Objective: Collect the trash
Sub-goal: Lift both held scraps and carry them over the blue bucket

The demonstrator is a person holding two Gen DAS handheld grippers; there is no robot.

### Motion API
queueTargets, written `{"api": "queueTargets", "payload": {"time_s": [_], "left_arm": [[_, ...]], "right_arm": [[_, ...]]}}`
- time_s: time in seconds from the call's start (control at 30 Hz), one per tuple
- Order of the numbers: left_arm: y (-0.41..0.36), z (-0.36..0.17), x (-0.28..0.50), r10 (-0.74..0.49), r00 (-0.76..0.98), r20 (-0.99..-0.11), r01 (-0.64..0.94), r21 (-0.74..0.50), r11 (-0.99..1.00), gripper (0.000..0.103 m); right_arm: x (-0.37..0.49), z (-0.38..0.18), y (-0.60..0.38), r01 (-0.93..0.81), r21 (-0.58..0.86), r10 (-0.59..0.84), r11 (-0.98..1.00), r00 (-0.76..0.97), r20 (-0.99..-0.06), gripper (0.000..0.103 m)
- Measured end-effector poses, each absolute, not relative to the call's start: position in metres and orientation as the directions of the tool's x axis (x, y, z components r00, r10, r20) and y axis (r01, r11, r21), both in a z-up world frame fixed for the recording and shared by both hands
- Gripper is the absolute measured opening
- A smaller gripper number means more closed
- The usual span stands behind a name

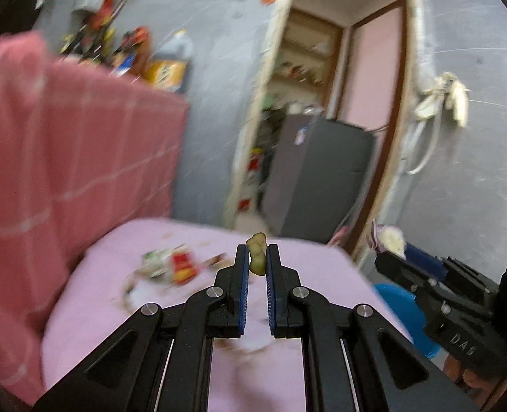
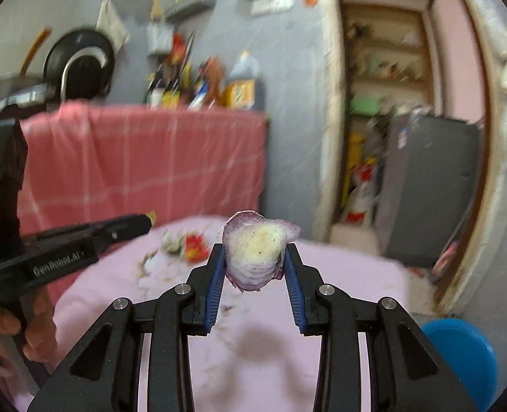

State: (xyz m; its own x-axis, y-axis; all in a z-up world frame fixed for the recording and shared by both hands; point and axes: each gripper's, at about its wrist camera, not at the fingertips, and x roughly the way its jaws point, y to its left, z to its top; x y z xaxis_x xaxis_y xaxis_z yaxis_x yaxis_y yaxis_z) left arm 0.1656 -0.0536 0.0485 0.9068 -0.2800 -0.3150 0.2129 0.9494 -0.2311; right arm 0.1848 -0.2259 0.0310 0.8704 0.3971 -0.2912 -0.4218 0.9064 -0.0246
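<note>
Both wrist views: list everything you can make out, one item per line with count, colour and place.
onion piece: one, purple and white, clamped in the right gripper
green scrap: one, yellow-green, clamped in the left gripper
wrapper litter: blurred cluster, red, green and white, on the pink surface
pink surface: one, pale pink, below both grippers
checked cloth: one, red-pink, draped behind the pink surface
bottles: several, mixed colours, above the cloth by the grey wall
pan: one, black, hanging on the wall
blue round object: one, lower right, kind unclear
dark cabinet: one, grey, in the doorway
left gripper: black, blue pads
right gripper: black, blue pads
</note>
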Motion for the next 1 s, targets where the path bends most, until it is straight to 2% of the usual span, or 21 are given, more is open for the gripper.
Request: {"api": "queueTargets", "payload": {"time_s": [0.2,0.37,0.7,1.0], "left_arm": [[-0.119,0.066,0.168,-0.384,0.898,-0.214,0.335,-0.230,0.914,0.007],[-0.174,0.069,0.175,-0.462,0.867,-0.188,0.420,-0.225,0.879,0.007],[-0.269,0.053,0.201,-0.559,0.787,-0.261,0.520,-0.205,0.829,0.007],[-0.318,0.028,0.221,-0.580,0.739,-0.343,0.558,-0.173,0.812,0.007]], "right_arm": [[0.163,0.058,-0.286,-0.276,-0.059,0.260,0.959,0.947,-0.190,0.032],[0.153,0.061,-0.331,-0.162,-0.081,0.147,0.984,0.976,-0.160,0.032],[0.150,0.038,-0.412,0.003,-0.042,-0.010,0.999,0.985,-0.172,0.032],[0.150,0.005,-0.447,0.084,0.004,-0.081,0.996,0.972,-0.222,0.032]]}}
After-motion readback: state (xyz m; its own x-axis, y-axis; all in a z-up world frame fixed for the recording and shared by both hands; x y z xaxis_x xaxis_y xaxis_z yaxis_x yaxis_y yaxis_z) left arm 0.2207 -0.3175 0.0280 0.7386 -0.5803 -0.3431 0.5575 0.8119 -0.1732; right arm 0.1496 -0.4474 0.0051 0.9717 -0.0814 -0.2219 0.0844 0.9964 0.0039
